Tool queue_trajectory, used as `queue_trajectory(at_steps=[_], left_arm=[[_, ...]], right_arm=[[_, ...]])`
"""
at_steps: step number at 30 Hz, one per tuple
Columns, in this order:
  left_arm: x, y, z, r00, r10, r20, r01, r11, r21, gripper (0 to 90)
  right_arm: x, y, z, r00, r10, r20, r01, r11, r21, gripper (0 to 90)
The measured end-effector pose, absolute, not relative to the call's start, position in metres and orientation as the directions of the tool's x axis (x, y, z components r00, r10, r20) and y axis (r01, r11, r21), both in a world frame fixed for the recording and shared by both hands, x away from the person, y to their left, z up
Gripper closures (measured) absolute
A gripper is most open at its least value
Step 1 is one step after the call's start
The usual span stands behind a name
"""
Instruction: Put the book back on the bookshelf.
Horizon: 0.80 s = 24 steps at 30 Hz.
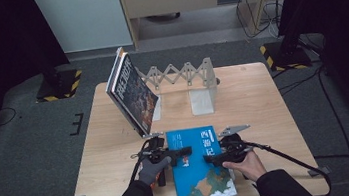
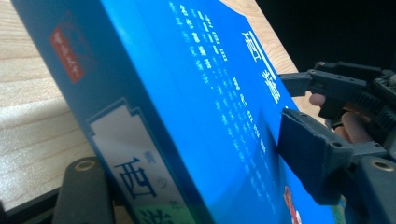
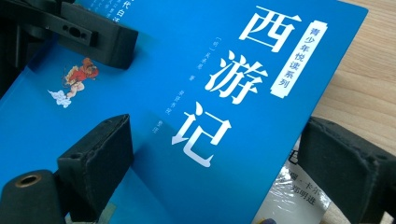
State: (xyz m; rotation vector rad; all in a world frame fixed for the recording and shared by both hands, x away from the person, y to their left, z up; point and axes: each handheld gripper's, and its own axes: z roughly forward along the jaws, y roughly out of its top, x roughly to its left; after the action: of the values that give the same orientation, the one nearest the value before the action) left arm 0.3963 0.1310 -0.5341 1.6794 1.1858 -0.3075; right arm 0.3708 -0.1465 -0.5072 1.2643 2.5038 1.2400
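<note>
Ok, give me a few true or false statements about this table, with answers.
1. A gripper reaches onto the blue book from each side: left gripper, right gripper. True.
2. Both hands wear gloves. False: the left hand wears a grey glove, the right hand is bare.
3. A dark-covered book leans at the left end of the folding stand. True.
4. The table is dark metal. False: it is light wood.
</note>
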Motion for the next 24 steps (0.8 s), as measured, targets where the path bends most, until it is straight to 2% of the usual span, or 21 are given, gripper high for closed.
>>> queue_trajectory(at_steps=[5, 9, 11, 13, 16, 19, 24], left_arm=[[0.3960, 0.1299, -0.5345, 0.487, 0.562, -0.668, 0.811, -0.007, 0.586, 28.3], [0.3954, 0.1275, -0.5336, 0.477, 0.556, -0.681, 0.817, 0.006, 0.577, 22.4], [0.3948, 0.1256, -0.5337, 0.494, 0.534, -0.686, 0.811, 0.003, 0.586, 14.5], [0.3949, 0.1255, -0.5337, 0.495, 0.532, -0.687, 0.811, 0.001, 0.585, 12.1], [0.3944, 0.1251, -0.5331, 0.496, 0.552, -0.671, 0.807, -0.007, 0.590, 13.9], [0.3953, 0.1286, -0.5329, 0.502, 0.575, -0.646, 0.802, -0.030, 0.597, 25.8], [0.3955, 0.1309, -0.5326, 0.503, 0.565, -0.654, 0.804, -0.028, 0.594, 28.4]], right_arm=[[0.3707, -0.1467, -0.5076, -0.653, 0.706, 0.273, 0.644, 0.328, 0.692, 11.0], [0.3702, -0.1459, -0.5080, -0.651, 0.706, 0.278, 0.646, 0.325, 0.690, 9.5], [0.3699, -0.1454, -0.5078, -0.650, 0.707, 0.279, 0.648, 0.325, 0.689, 9.4], [0.3700, -0.1455, -0.5077, -0.651, 0.706, 0.279, 0.648, 0.325, 0.688, 9.4], [0.3703, -0.1458, -0.5078, -0.654, 0.704, 0.277, 0.646, 0.329, 0.689, 9.4], [0.3702, -0.1457, -0.5078, -0.652, 0.705, 0.280, 0.647, 0.326, 0.689, 8.3], [0.3701, -0.1452, -0.5087, -0.663, 0.696, 0.276, 0.640, 0.336, 0.691, 6.5]])
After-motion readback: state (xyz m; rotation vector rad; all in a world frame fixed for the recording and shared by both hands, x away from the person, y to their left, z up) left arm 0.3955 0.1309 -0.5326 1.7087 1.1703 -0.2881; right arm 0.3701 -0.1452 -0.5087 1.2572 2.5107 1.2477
